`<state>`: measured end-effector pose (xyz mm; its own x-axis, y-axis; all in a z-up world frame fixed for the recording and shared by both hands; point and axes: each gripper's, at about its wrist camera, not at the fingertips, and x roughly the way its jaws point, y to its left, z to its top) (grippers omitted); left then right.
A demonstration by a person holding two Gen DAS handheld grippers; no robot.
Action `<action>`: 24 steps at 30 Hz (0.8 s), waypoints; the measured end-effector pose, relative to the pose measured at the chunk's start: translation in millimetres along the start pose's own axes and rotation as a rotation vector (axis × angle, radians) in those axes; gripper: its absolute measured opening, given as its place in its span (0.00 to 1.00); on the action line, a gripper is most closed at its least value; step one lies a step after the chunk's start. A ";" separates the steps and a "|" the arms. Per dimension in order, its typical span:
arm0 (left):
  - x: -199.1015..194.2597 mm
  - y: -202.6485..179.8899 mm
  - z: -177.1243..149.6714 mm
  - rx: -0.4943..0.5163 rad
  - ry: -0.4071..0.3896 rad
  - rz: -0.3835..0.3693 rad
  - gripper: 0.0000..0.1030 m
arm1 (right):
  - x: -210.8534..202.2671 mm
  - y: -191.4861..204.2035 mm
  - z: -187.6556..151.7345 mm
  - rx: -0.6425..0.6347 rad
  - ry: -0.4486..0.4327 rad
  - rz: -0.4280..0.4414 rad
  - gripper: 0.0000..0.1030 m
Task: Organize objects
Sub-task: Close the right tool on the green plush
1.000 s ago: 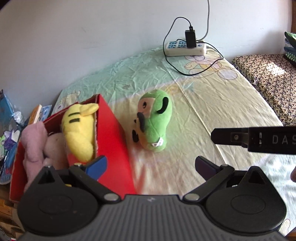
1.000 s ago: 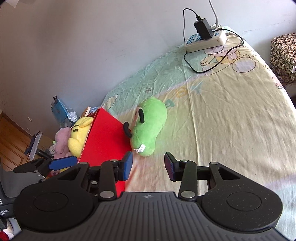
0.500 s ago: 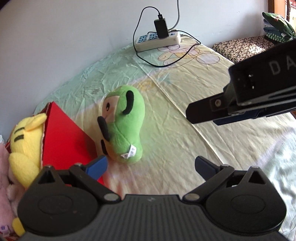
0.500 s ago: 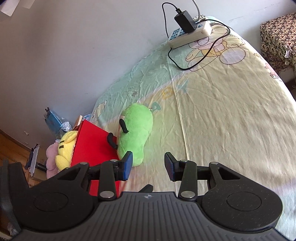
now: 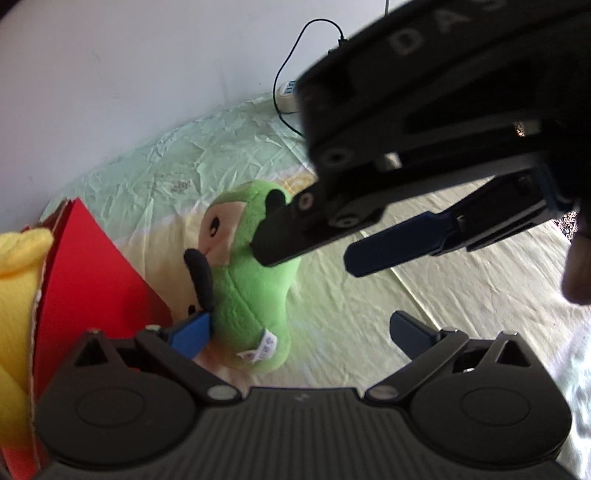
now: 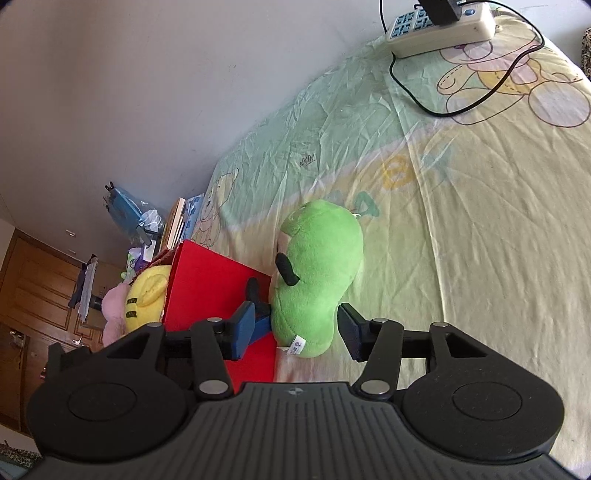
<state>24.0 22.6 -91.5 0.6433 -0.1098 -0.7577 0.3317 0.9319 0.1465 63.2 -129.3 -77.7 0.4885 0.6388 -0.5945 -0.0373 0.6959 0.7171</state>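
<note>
A green plush toy (image 5: 251,280) lies on the bed sheet against the side of a red box (image 5: 92,273). It also shows in the right wrist view (image 6: 317,280), beside the red box (image 6: 210,284). My right gripper (image 6: 295,332) is open, its jaws on either side of the plush's lower end, not closed on it. From the left wrist view the right gripper (image 5: 306,251) hovers just above the plush. My left gripper (image 5: 299,336) is open and empty, close in front of the plush. A yellow plush (image 6: 147,295) and a pink plush (image 6: 114,314) sit in the box.
A white power strip (image 6: 439,22) with a black cable (image 6: 417,99) lies at the far end of the bed near the wall. Books and a blue bag (image 6: 125,214) stand beyond the box. A wooden door (image 6: 33,295) is at left.
Both grippers have moved in close to the green plush. My right gripper has opened wider and now straddles the plush's lower end. It fills the upper right of the left wrist view.
</note>
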 end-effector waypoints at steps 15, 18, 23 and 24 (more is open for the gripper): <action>-4.7 -8.0 -4.8 0.042 -0.037 -0.024 0.99 | 44.4 1.4 26.6 0.077 0.128 -0.018 0.68; -7.5 -8.3 -5.1 0.046 -0.043 -0.044 0.99 | 46.8 -4.0 27.9 0.103 0.140 -0.022 0.70; -13.2 -5.3 -6.5 0.039 -0.040 -0.060 0.99 | 40.7 -14.0 25.4 0.143 0.129 -0.036 0.47; -14.3 -3.3 -6.8 0.034 -0.037 -0.068 0.99 | 39.0 -16.0 25.2 0.144 0.131 -0.037 0.40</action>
<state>9.0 23.4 -85.5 0.6435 -0.1862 -0.7424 0.3985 0.9096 0.1172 104.9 -123.8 -103.2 0.3690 0.6573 -0.6572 0.1082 0.6719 0.7327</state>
